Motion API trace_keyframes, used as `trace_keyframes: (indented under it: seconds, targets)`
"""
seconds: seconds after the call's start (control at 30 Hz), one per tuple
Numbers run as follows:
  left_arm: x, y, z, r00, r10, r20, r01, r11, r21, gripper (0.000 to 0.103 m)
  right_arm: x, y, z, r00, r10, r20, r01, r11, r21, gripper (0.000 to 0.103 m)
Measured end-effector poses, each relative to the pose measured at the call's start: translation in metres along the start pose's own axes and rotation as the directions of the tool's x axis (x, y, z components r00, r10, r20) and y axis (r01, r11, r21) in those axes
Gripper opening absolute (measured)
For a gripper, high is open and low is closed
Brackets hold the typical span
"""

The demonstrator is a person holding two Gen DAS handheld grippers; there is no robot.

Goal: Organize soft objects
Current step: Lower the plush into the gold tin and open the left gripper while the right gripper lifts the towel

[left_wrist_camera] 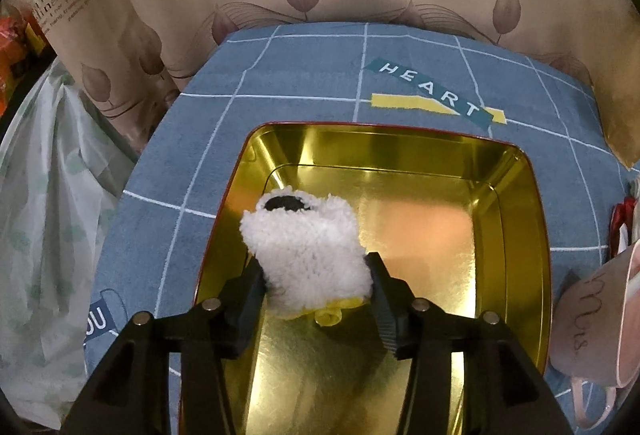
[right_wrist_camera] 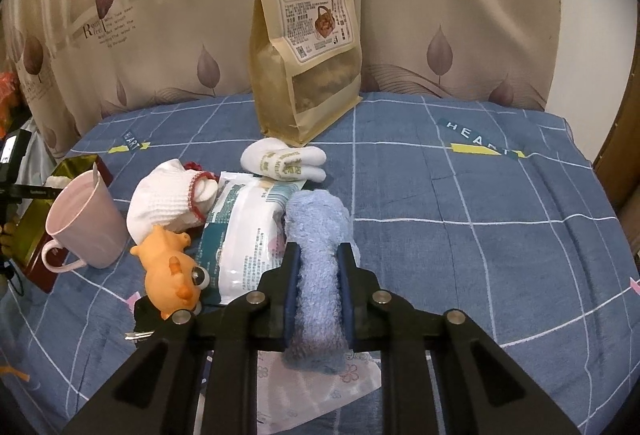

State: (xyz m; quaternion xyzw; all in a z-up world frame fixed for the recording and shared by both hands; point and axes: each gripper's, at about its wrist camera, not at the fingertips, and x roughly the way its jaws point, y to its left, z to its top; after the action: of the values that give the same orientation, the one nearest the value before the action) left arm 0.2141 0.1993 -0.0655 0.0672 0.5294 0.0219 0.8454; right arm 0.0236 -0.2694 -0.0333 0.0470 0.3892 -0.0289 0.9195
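Sorting has begun but most of it looks undone. Over the gold tin [left_wrist_camera: 516, 195], the left tool [left_wrist_camera: 316, 277] stands wide with a fluffy white sock [left_wrist_camera: 308, 255] between its fingers — whether the pads press on it cannot be told, though the sock appears to sit on the tin floor against the left wall, a yellow bit showing under it. The rest of the tin that shows is bare, so this seems to be the first item in.

The right tool [right_wrist_camera: 318, 267] is closed tight on a rolled light blue sock [right_wrist_camera: 318, 231], squeezed narrow between the pads, above the blue checked bed cover [right_wrist_camera: 500, 235]. The roll's far end sits by the white wipes packet [right_wrist_camera: 244, 231]; whether it is lifted free is unclear.

Left to sort, by my reckoning: the white socks [right_wrist_camera: 284, 161] with green print near the brown snack bag [right_wrist_camera: 308, 47], and the white knit glove [right_wrist_camera: 164, 199] with red trim — both on the cover. The orange toy pig [right_wrist_camera: 172, 271] may count as soft too. The pink mug [right_wrist_camera: 86, 219] stands beside the tin and likely stays out.
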Motion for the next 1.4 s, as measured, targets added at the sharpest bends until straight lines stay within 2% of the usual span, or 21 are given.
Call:
trace_keyframes:
  seconds: [0.2,0.27,0.33,0.4,0.43,0.57,0.63,0.73,0.77,0.87,1.03,1.4]
  targets:
    - [-0.014,0.002,-0.005,1.000,-0.001,0.029,0.001,1.000,-0.003,0.052,0.003,0.001,-0.002,1.000,0.017,-0.016,-0.017,1.000,0.007,0.014]
    - [-0.022,0.002,-0.008,0.999,-0.008,0.042,0.008,1.000,-0.005,0.053,0.008,0.002,-0.004,0.999,0.028,-0.046,-0.027,1.000,0.003,0.014]
    - [-0.030,0.003,-0.011,0.998,-0.026,0.057,0.027,1.000,-0.012,0.053,0.014,0.003,-0.008,0.998,0.016,-0.065,-0.016,1.000,0.000,0.020]
    - [-0.040,0.002,-0.016,0.997,-0.035,0.075,0.036,0.999,-0.019,0.053,0.020,0.004,-0.011,0.996,0.021,-0.087,-0.021,1.000,-0.009,0.020]
    - [-0.044,0.001,-0.018,0.996,-0.041,0.082,0.042,0.999,-0.020,0.054,0.023,0.004,-0.012,0.995,0.012,-0.099,-0.013,1.000,-0.016,0.025]
    - [-0.065,-0.003,-0.029,0.991,-0.073,0.113,0.076,0.997,-0.022,0.056,0.032,0.008,-0.014,0.993,-0.014,-0.120,0.009,0.999,-0.047,0.027]
    - [-0.074,-0.006,-0.035,0.989,-0.075,0.127,0.079,0.997,-0.024,0.057,0.036,0.008,-0.015,0.991,-0.019,-0.131,0.012,0.999,-0.052,0.031]
    - [-0.086,-0.008,-0.045,0.987,-0.078,0.143,0.083,0.996,-0.032,0.057,0.039,0.008,-0.017,0.990,-0.038,-0.132,0.030,0.997,-0.065,0.027]
    - [-0.089,-0.008,-0.049,0.987,-0.073,0.144,0.079,0.996,-0.037,0.057,0.040,0.008,-0.017,0.990,-0.042,-0.134,0.033,0.997,-0.069,0.021]
    - [-0.096,-0.007,-0.059,0.987,-0.051,0.149,0.060,0.997,-0.057,0.057,0.038,0.007,-0.015,0.992,-0.032,-0.123,0.026,0.998,-0.051,0.016]
    - [-0.108,-0.003,-0.077,0.985,-0.006,0.174,0.022,0.996,-0.089,0.057,0.026,0.007,-0.008,0.995,-0.039,-0.088,0.035,0.998,-0.044,0.015]
    - [-0.119,0.015,-0.098,0.982,-0.003,0.188,0.038,0.982,-0.185,0.057,-0.007,0.027,0.019,1.000,-0.026,-0.010,0.025,0.998,-0.062,0.015]
